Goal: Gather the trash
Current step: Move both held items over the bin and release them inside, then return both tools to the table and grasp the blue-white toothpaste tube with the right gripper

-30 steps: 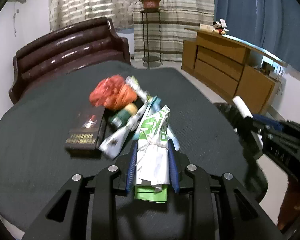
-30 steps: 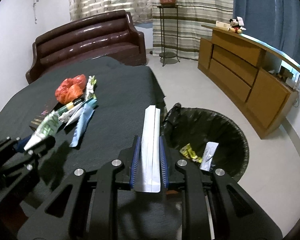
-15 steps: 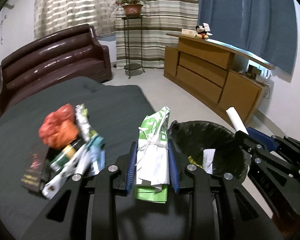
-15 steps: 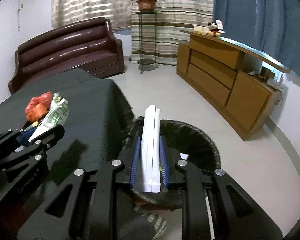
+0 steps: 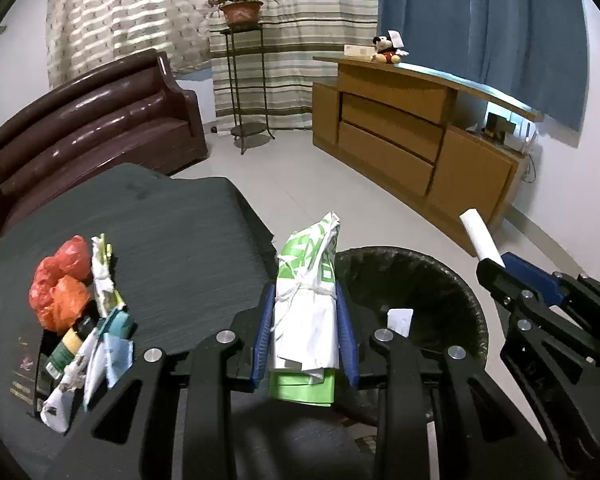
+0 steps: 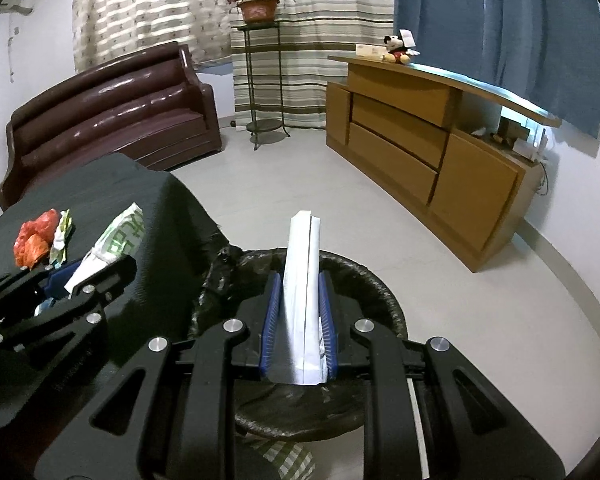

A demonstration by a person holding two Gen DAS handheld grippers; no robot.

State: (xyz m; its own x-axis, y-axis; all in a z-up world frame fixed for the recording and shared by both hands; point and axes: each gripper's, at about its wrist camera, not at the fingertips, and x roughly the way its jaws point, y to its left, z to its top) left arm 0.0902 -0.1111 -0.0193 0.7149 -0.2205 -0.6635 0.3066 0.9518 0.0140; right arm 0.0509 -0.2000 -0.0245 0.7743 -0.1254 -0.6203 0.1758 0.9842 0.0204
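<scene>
The left gripper (image 5: 305, 336) is clenched on a crumpled green-and-white plastic bag tied with string (image 5: 306, 300), its blue pads pressing both sides of the bundle. The right gripper (image 6: 298, 332) grasps a long folded white paper package (image 6: 302, 296) that stands upright between its pads. Both loads hang near the round bin lined with a black plastic bag (image 5: 452, 276), which stands on the pale floor just beside the table draped in dark cloth (image 5: 172, 240). The right one looks to be over the bin's opening, while the left one appears to sit at the rim nearest the table.

More trash remains on the table: a red-orange crumpled plastic bag (image 5: 60, 288) and a heap of pale wrappers and tubes (image 5: 96, 340).

The risk lies with the left load. Released here, the light bag could catch the rim or the cloth edge and slide to the floor. The tall white package might tip against the liner and hang over the edge. The two grippers are close, so releasing together could make them collide.
</scene>
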